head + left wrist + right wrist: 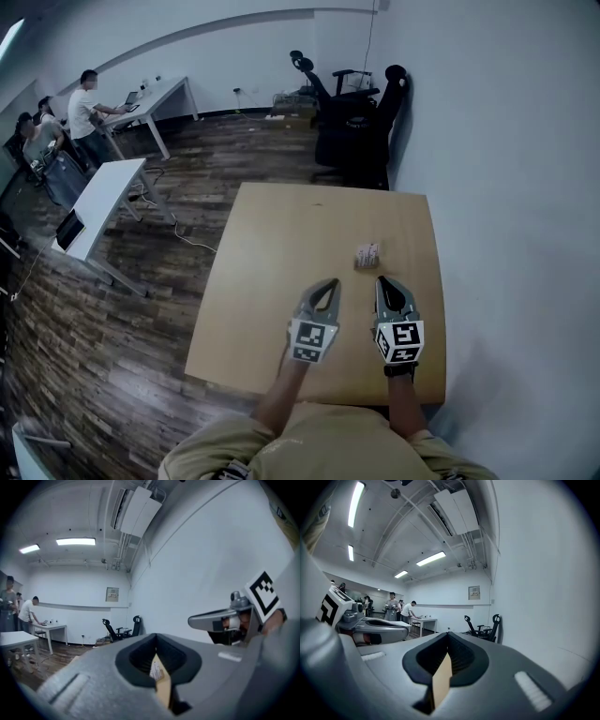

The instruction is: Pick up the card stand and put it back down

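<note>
Our left gripper (330, 283) and right gripper (382, 280) hang closed and empty above the table (272, 291). The card stand (367, 254) sits just beyond, its print too small to read.

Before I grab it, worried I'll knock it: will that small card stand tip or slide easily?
Probably light: the card stand looks tiny against the table. Standing free and small, it may tip at a nudge. The smooth top likely lets it slide.

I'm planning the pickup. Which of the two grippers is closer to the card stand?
The right gripper: in the head view its tips point almost straight at the card stand with little table between them, while the left gripper sits farther off to the side.
</note>
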